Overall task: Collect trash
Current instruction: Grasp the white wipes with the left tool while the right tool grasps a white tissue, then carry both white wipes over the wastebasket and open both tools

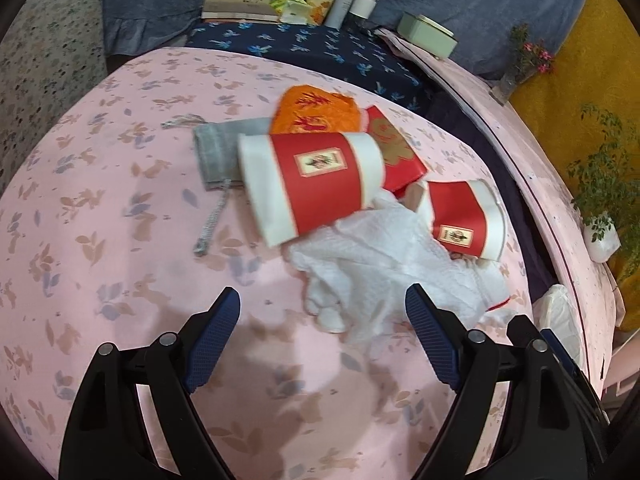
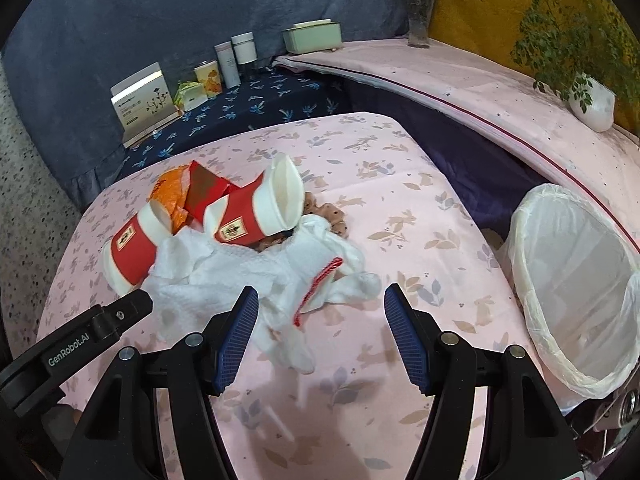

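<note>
The trash lies in one heap on the table (image 1: 120, 208), which is covered by a pink cloth printed with leaves and rabbits. Taking the crumpled white paper towel (image 1: 384, 256) as the landmark: it is soft, wrinkled and spread wide, with a thin red cord (image 2: 320, 280) lying across it. A red-and-white paper cup (image 1: 312, 184) lies on its side just behind the towel, its edge touching the paper; it has a red band with a small cream label. A second, like cup (image 1: 466, 220) lies tipped over at the towel's other side, also touching it. Behind the cups are a flat red packet (image 1: 394, 148) with a gold pattern and a crushed orange wrapper (image 1: 316, 110). A grey drawstring pouch (image 1: 220, 152) lies beside the first cup, away from the towel.

The left claw (image 1: 322, 312) is spread wide and holds nothing; one fingertip overlaps the towel's near edge. The right claw (image 2: 320, 308) is also parted and empty, just in front of the towel. A bin with a white liner (image 2: 576, 280) stands well off to the towel's side, beyond the table edge.
</note>
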A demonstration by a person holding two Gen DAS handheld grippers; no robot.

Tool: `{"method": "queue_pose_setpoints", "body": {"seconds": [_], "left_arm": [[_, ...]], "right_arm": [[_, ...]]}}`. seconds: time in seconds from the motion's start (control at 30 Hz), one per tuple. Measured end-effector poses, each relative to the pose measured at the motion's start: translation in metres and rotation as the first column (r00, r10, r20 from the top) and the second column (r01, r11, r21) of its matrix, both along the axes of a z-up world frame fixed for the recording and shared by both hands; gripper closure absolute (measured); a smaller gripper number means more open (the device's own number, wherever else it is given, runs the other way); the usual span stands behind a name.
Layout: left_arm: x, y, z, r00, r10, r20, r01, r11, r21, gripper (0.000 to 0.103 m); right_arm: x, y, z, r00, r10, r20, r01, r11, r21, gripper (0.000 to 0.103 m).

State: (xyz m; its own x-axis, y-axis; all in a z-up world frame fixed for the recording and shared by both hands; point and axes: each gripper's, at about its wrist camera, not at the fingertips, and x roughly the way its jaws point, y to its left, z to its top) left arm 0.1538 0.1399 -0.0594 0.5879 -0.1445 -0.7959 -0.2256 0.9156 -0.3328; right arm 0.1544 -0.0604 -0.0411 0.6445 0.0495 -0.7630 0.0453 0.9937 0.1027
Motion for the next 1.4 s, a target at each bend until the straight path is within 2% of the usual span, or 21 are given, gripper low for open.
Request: {"method": "queue_pose_setpoints", "body": {"seconds": [0.1, 0.17, 0.23, 0.3, 0.4, 0.47, 0.5, 0.53, 0.67, 1.07, 1.4], "left_arm": [[0.007, -0.012, -0.001, 1.0, -0.022, 0.001, 0.022, 1.0, 0.005, 0.024], [0.012, -0.017, -0.002, 0.999, -0.036, 0.0, 0.036, 0.999, 0.001, 0.032], [0.019, -0.021, -0.005, 0.999, -0.052, -0.012, 0.052, 0.999, -0.001, 0.047], [0.023, -0.024, -0.007, 0.998, -0.063, -0.022, 0.063, 0.998, 0.0, 0.055], [0.026, -0.026, -0.008, 0.997, -0.075, -0.026, 0.076, 0.997, 0.009, 0.076], [0.026, -0.027, -0.008, 0.996, -0.082, -0.023, 0.082, 0.997, 0.014, 0.085], [0.025, -0.027, -0.007, 0.996, -0.084, -0.019, 0.085, 0.996, 0.016, 0.088], [0.024, -0.027, -0.006, 0.996, -0.085, -0.016, 0.086, 0.996, 0.019, 0.089], [0.018, -0.027, -0.002, 0.996, -0.088, -0.006, 0.088, 0.996, 0.016, 0.09], [-0.008, -0.042, 0.036, 0.99, -0.121, 0.067, 0.12, 0.993, 0.017, 0.091], [-0.032, -0.077, 0.077, 0.972, -0.182, 0.147, 0.176, 0.983, 0.053, 0.091]], "right_arm": [[0.007, -0.014, -0.003, 0.999, -0.03, -0.013, 0.03, 0.999, 0.025, 0.04], [0.013, -0.017, -0.004, 0.999, -0.031, -0.014, 0.032, 0.999, 0.026, 0.04], [0.02, -0.017, -0.007, 1.0, -0.028, -0.014, 0.028, 0.999, 0.023, 0.041], [0.027, -0.016, -0.013, 0.999, -0.019, -0.029, 0.02, 0.999, 0.029, 0.044], [0.035, -0.011, -0.022, 0.998, 0.0, -0.056, 0.002, 0.999, 0.041, 0.055], [0.037, -0.008, -0.027, 0.997, 0.016, -0.071, -0.013, 0.999, 0.042, 0.067], [0.038, -0.006, -0.029, 0.997, 0.025, -0.077, -0.022, 0.999, 0.046, 0.078], [0.039, -0.005, -0.03, 0.996, 0.035, -0.084, -0.031, 0.998, 0.053, 0.087], [0.034, -0.005, -0.028, 0.996, 0.05, -0.075, -0.045, 0.996, 0.071, 0.095], [0.003, -0.026, 0.026, 0.999, 0.023, 0.045, -0.027, 0.995, 0.097, 0.095], [-0.029, -0.066, 0.067, 0.989, -0.043, 0.138, 0.028, 0.994, 0.104, 0.095]]}}
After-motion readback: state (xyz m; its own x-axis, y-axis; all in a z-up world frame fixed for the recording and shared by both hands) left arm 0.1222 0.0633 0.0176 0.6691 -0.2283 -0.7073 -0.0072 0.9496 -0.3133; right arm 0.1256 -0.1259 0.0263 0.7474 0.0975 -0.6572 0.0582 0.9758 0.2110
